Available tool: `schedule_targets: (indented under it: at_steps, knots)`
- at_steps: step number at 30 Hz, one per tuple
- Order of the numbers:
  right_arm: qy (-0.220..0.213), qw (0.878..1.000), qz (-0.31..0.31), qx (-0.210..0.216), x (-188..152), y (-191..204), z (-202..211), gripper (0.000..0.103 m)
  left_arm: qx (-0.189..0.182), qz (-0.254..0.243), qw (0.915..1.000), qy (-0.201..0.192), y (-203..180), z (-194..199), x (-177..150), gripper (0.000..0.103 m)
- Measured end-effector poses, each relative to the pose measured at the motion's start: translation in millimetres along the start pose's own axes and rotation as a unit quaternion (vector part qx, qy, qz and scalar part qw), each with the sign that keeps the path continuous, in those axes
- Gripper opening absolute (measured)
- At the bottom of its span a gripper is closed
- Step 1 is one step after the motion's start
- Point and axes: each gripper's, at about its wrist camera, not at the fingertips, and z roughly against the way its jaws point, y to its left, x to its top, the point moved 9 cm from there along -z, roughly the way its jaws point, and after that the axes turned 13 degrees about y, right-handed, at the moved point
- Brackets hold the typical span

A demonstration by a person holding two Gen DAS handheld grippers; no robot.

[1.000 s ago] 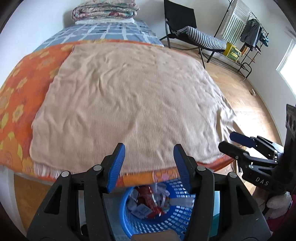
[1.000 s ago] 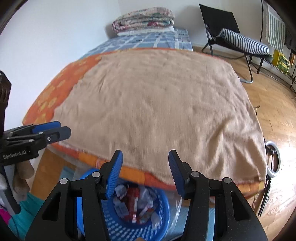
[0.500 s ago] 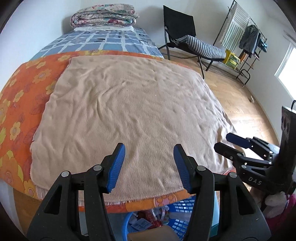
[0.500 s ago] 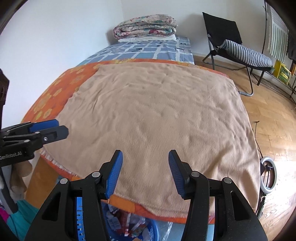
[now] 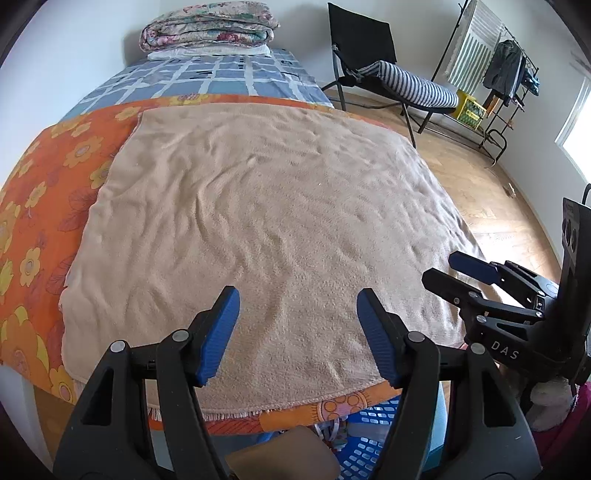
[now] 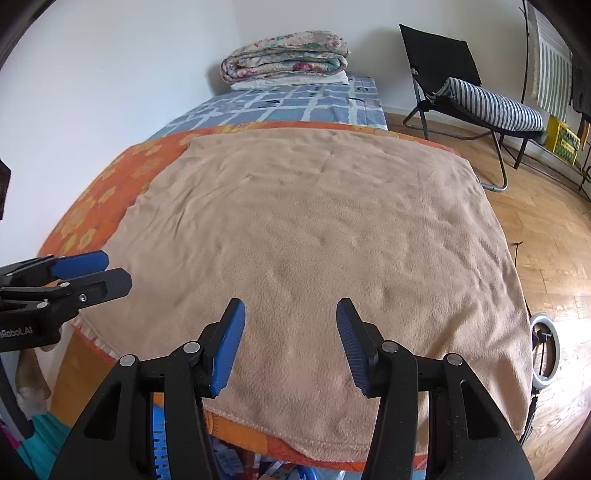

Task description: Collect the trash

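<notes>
Trash (image 5: 334, 430): the only pieces I can see are wrappers already lying in the blue basket (image 5: 364, 448), which stands on the floor under the near edge of the bed (image 5: 44, 206). From the left hand-held gripper (image 5: 297, 334) the basket lies below and behind the fingertips, slightly to the right of its centre line; from the right hand-held gripper (image 6: 290, 345) it lies below and to the left, its rim (image 6: 159, 443) showing between the left finger's arm and the bed edge. I judge the left one nearer to it.

No loose trash shows on the beige blanket (image 5: 258, 221) ahead of either hand-held gripper, so no long axis to line up on. The blanket looks bare as far as the folded quilt (image 5: 207, 24) at the far end.

Left hand-held gripper: jaws opening, nothing between the blue pads. Right hand-held gripper: jaws parted about halfway, empty. Both point down and forward over the blanket, side by side.

Judgement: collection looks finished, or nearly so. If a piece remains, it is outside both views.
</notes>
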Motion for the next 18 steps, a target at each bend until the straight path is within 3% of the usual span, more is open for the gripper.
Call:
schedule_targets:
  at_steps: [4,5,6,8,18]
  knots:
    - [0.006,1.0,-0.006,0.008,0.6,0.3,-2.8,0.051,0.005,0.005,1.0,0.0,3.7,-1.3,0.7,0.071]
    - [0.006,1.0,-0.005,0.009,0.6,1.2,-2.8,0.054,0.005,0.006,1.0,0.001,4.7,-1.5,1.0,0.073]
    - [0.005,1.0,-0.004,0.01,0.5,1.7,-2.9,0.065,0.004,0.008,1.0,0.0,5.6,-1.1,0.9,0.075]
    - [-0.001,1.0,-0.001,0.011,0.6,3.7,-1.1,0.074,0.002,0.01,0.9999,-0.003,6.1,0.2,0.3,0.076]
    - [0.005,1.0,-0.002,0.008,-0.1,5.0,-4.2,0.074,0.005,0.009,0.9999,-0.008,7.7,3.2,0.4,0.076]
